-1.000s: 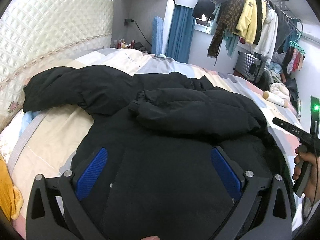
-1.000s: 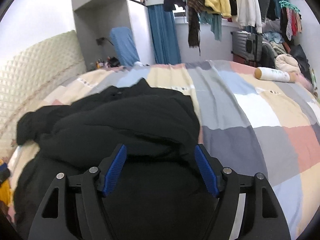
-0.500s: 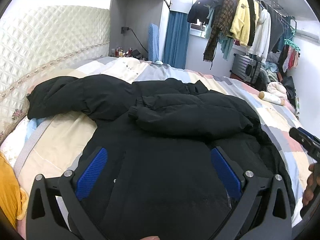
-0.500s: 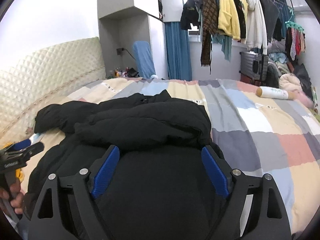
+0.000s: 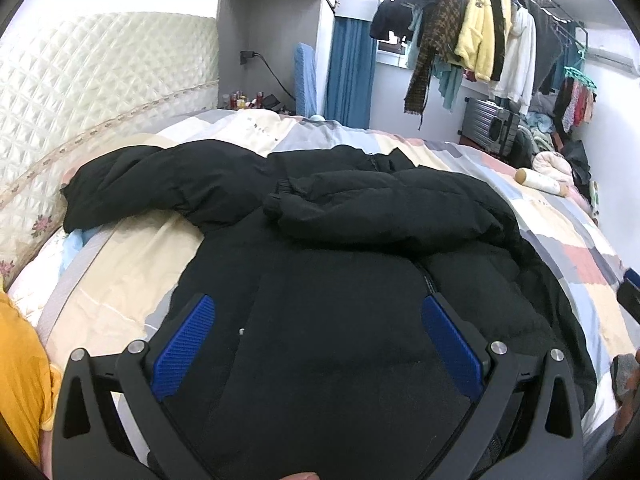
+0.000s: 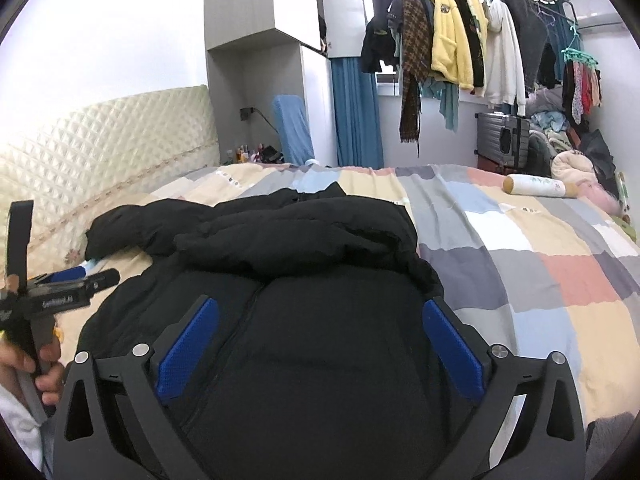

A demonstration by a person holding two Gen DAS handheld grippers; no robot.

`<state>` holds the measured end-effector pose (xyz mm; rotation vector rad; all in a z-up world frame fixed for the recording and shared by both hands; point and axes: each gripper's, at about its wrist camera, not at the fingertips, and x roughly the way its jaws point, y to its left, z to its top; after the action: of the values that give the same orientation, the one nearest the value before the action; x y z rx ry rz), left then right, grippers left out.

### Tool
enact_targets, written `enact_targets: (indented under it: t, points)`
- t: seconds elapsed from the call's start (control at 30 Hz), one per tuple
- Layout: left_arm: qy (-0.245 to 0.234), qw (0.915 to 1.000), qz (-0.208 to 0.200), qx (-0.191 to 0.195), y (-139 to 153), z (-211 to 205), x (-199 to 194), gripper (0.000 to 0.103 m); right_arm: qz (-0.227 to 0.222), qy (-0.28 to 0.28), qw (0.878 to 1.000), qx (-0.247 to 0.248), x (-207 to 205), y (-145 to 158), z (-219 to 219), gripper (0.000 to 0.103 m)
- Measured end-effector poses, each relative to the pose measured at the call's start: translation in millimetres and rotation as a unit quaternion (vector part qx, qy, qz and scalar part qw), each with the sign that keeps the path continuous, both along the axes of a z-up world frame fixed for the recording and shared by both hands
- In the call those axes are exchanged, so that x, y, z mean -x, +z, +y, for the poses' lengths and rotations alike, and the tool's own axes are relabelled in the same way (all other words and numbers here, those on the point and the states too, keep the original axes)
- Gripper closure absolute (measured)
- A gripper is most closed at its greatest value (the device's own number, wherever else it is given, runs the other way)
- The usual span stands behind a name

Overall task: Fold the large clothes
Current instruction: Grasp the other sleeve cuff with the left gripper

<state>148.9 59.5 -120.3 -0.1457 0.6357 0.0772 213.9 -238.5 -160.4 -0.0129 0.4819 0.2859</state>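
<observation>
A black puffer jacket (image 5: 328, 300) lies face up on the bed. One sleeve (image 5: 384, 216) is folded across its chest and the other sleeve (image 5: 160, 184) stretches left toward the headboard. My left gripper (image 5: 318, 320) hovers open over the jacket's lower body, nothing between its blue pads (image 5: 184, 344). My right gripper (image 6: 320, 320) hangs above the same jacket (image 6: 304, 280), its jaws opening wide with no cloth between the pads (image 6: 452, 344). In the right wrist view a hand holds the left gripper (image 6: 60, 292) at the left edge.
The patchwork bedspread (image 6: 540, 264) spreads out to the right, with a cylindrical pillow (image 6: 536, 186) on it. A quilted headboard (image 5: 100, 92) stands on the left. A rack of hanging clothes (image 6: 460, 40) and a suitcase (image 6: 504, 136) are behind. Yellow cloth (image 5: 20, 380) is at the near left.
The right gripper has drawn back from the jacket and its jaws have spread wider. The left gripper has come into the right wrist view. The left wrist view shifted only slightly.
</observation>
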Motion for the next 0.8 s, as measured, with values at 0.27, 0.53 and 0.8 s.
enact_targets:
  t: [0.27,0.53,0.8]
  points:
    - [0.016,0.9975,-0.011,0.068,38.5,67.8,-15.0,0.0,-0.002,-0.011,1.0,-0.016,6.6,-7.1,-15.9,0.0]
    - [0.087,0.9872,-0.016,0.133,54.6,232.0,-70.8,0.0,0.012,-0.031,0.999,-0.031,-1.1,-10.9,-22.6,0.0]
    - [0.22,0.9416,0.0,0.255,-31.3,392.0,-101.6,0.001,0.056,-0.032,0.998,-0.017,-17.9,-27.9,-9.6,0.0]
